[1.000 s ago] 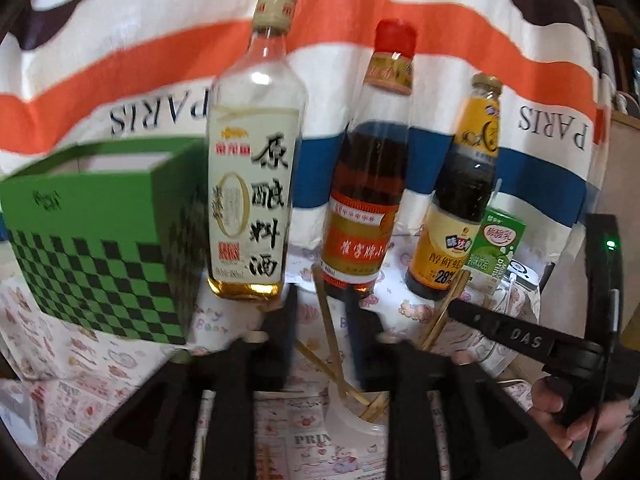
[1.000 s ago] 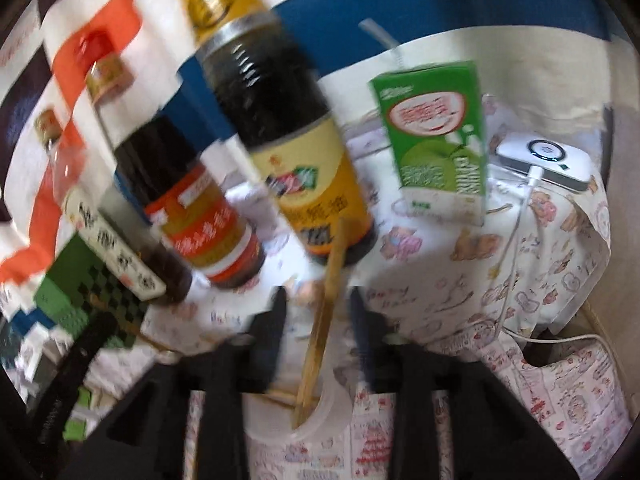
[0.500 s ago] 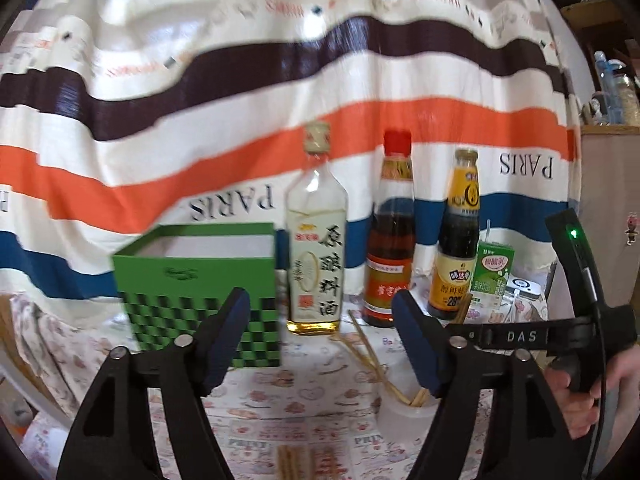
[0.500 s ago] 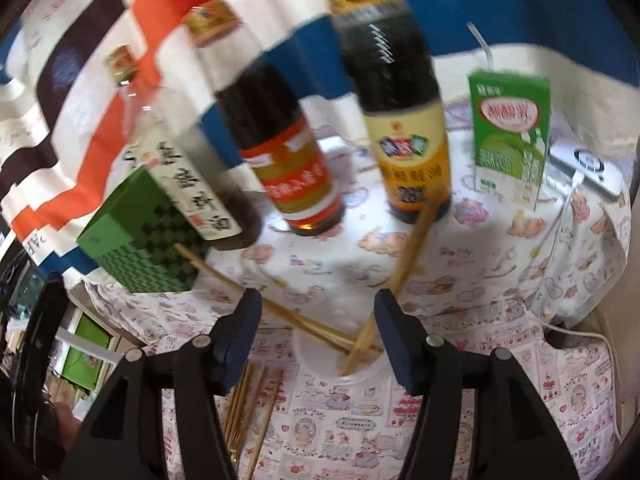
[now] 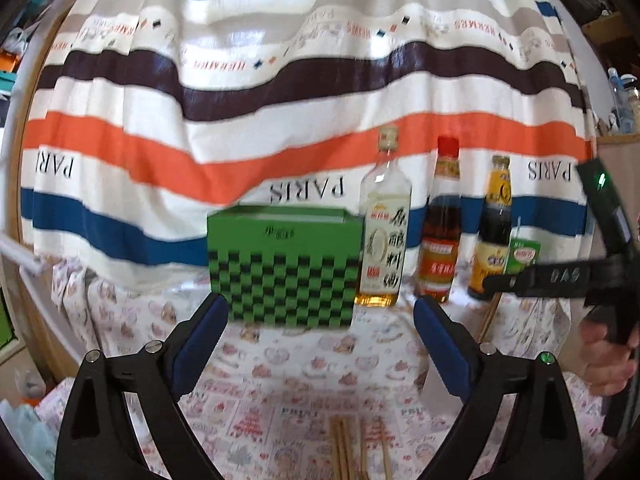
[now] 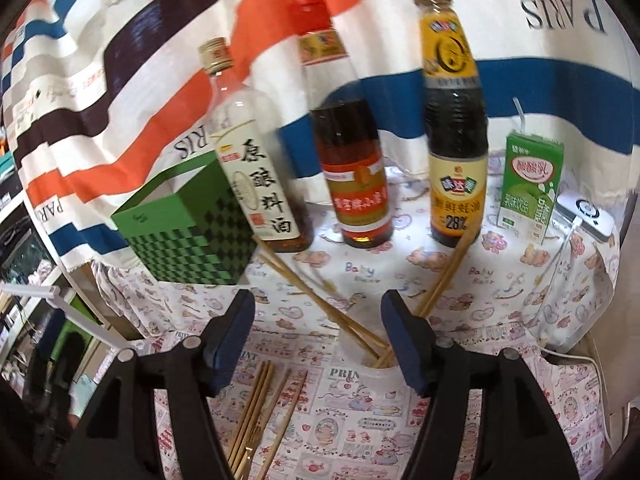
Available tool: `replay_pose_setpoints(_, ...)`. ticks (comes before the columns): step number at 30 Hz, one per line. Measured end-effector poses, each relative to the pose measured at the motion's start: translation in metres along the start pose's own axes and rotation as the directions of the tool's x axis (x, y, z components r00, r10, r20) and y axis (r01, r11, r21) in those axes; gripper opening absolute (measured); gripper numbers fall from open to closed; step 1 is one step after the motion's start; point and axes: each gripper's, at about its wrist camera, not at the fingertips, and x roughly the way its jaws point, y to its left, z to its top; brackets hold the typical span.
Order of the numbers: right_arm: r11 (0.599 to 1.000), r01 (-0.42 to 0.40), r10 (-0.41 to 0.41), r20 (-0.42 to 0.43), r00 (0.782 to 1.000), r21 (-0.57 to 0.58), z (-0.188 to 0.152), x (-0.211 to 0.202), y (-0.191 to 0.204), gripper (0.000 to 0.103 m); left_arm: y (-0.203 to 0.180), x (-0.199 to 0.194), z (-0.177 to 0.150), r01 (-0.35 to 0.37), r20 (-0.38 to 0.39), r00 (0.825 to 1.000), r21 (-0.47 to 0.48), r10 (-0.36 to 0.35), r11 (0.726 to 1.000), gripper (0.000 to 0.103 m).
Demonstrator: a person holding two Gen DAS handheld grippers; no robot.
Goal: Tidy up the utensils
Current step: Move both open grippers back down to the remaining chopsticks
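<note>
Loose chopsticks (image 6: 260, 412) lie on the printed cloth, left of the white cup (image 6: 370, 364) already holding several. Left gripper (image 5: 320, 344) and right gripper (image 6: 318, 332), just opening, hold nothing. Next: pick up another loose chopstick.

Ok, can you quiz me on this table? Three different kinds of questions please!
1. True or false: the left gripper holds a chopstick.
2. Where do the loose chopsticks lie? A) in the green checkered box B) flat on the tablecloth C) across the bottles
3. Fill in: some chopsticks stand in a white ____.

Key: 1 false, its jaws are open and empty; 2 B; 3 cup.
</note>
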Motion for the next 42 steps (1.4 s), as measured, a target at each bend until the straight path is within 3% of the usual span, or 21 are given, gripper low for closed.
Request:
replay_pose_setpoints(4, 0.999, -0.004, 0.003, -0.008, 1.000, -0.043, -0.006, 0.004, 0.013, 0.067, 0.008, 0.015, -0.018, -0.090, -0.057, 0.994, 0.010, 0.090, 0.996, 0.099)
replay_pose_setpoints(7, 0.999, -0.008, 0.006, -0.038, 0.999, -0.045, -0.011, 0.013, 0.018, 0.067, 0.019, 0.036, -0.033, -0.144, -0.137, 0.980, 0.014, 0.145, 0.989, 0.099)
replay_pose_setpoints(14, 0.998, 0.022, -0.027, -0.093, 0.995, -0.060, -0.021, 0.037, 0.023, 0.068, 0.047, 0.077, -0.064, -0.155, -0.322, 0.939, -0.079, 0.122, 0.985, 0.099)
replay_pose_setpoints(23, 1.000, -0.004, 0.003, -0.220, 0.976, -0.008, -0.032, 0.071, 0.018, 0.068, 0.046, 0.112, -0.095, -0.203, -0.505, 0.845, 0.000, 0.175, 0.979, 0.099)
replay_pose_setpoints(27, 0.999, -0.034, 0.033, -0.253, 0.967, 0.001, -0.037, 0.080, 0.020, 0.068, 0.053, 0.124, -0.107, -0.224, -0.576, 0.799, -0.016, 0.174, 0.974, 0.099)
replay_pose_setpoints(29, 0.998, -0.058, 0.059, -0.275, 0.960, 0.013, -0.040, 0.086, 0.021, 0.068, 0.060, 0.125, -0.110, -0.245, -0.593, 0.785, -0.036, 0.176, 0.969, 0.099)
replay_pose_setpoints(32, 0.995, -0.097, 0.094, -0.305, 0.948, 0.006, -0.047, 0.097, 0.028, 0.068, 0.073, 0.125, -0.111, -0.268, -0.603, 0.779, -0.074, 0.171, 0.961, 0.099)
replay_pose_setpoints(37, 0.992, -0.116, 0.089, -0.363, 0.927, -0.053, -0.066, 0.122, 0.046, 0.048, 0.090, 0.121, -0.105, -0.286, -0.593, 0.791, -0.139, 0.151, 0.948, 0.098)
replay_pose_setpoints(42, 0.996, -0.003, -0.036, -0.426, 0.904, -0.090, -0.090, 0.162, 0.042, 0.023, 0.090, 0.126, -0.108, -0.273, -0.594, 0.792, -0.144, 0.137, 0.951, 0.097)
